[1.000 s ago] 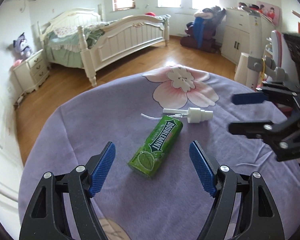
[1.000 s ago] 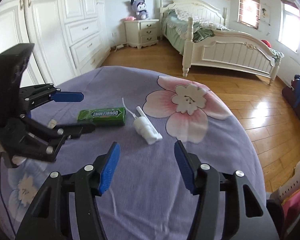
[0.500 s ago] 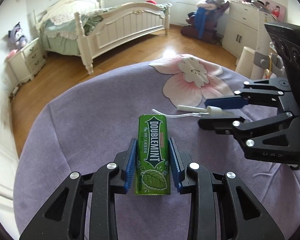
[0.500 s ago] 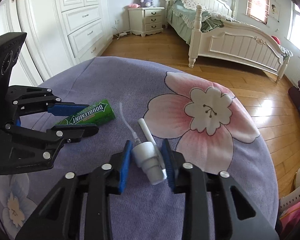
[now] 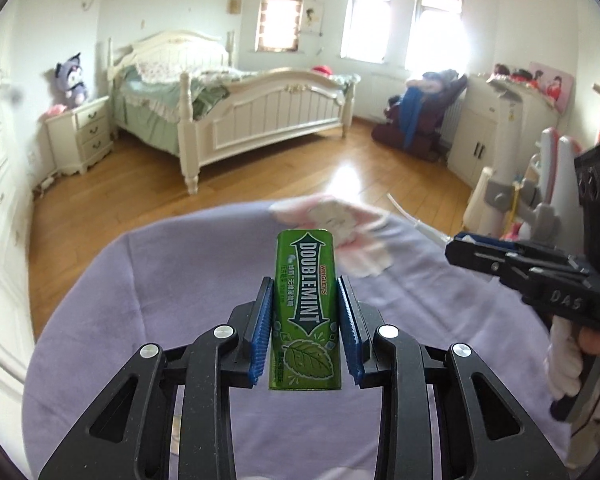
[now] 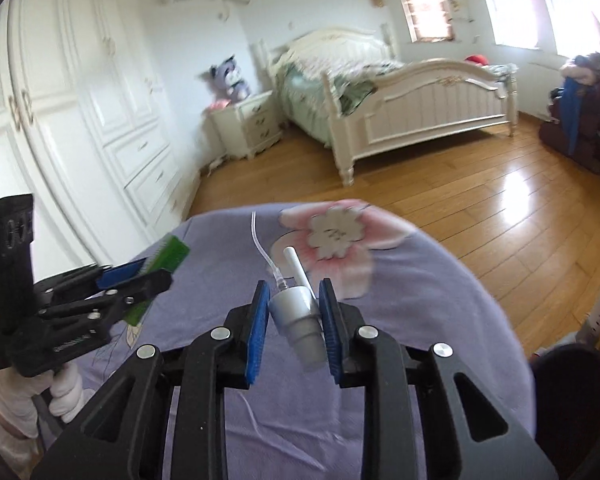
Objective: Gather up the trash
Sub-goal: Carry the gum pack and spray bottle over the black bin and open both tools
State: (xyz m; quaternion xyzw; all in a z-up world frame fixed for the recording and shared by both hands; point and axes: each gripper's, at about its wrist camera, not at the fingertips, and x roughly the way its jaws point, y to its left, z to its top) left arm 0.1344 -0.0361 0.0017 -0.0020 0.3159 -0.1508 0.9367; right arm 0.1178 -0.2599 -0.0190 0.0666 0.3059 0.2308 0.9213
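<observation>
A green Doublemint gum pack (image 5: pixel 305 308) is pinched upright between the blue pads of my left gripper (image 5: pixel 304 280), lifted off the purple cloth (image 5: pixel 172 280). My right gripper (image 6: pixel 294 284) has its jaws closing on a white spray pump head (image 6: pixel 296 314), and both pads touch it. The pump's nozzle and thin clear tube (image 6: pixel 260 246) stick out forward. In the right wrist view the left gripper (image 6: pixel 140 276) and its gum pack (image 6: pixel 170 254) hang at the left. The left wrist view shows the right gripper (image 5: pixel 464 246) at the right, with the tube (image 5: pixel 404 212) poking out.
The round table's purple cloth bears a pink flower print (image 6: pixel 336 236). Beyond lie a wooden floor (image 5: pixel 260 176), a white bed (image 5: pixel 240 120), a nightstand (image 5: pixel 80 136) and white wardrobe doors (image 6: pixel 80 120). White-gloved hands (image 6: pixel 32 400) hold both grippers.
Both grippers went from open above the items to shut on them. The gum pack and the pump head have come up off the cloth, and both views now tilt higher.
</observation>
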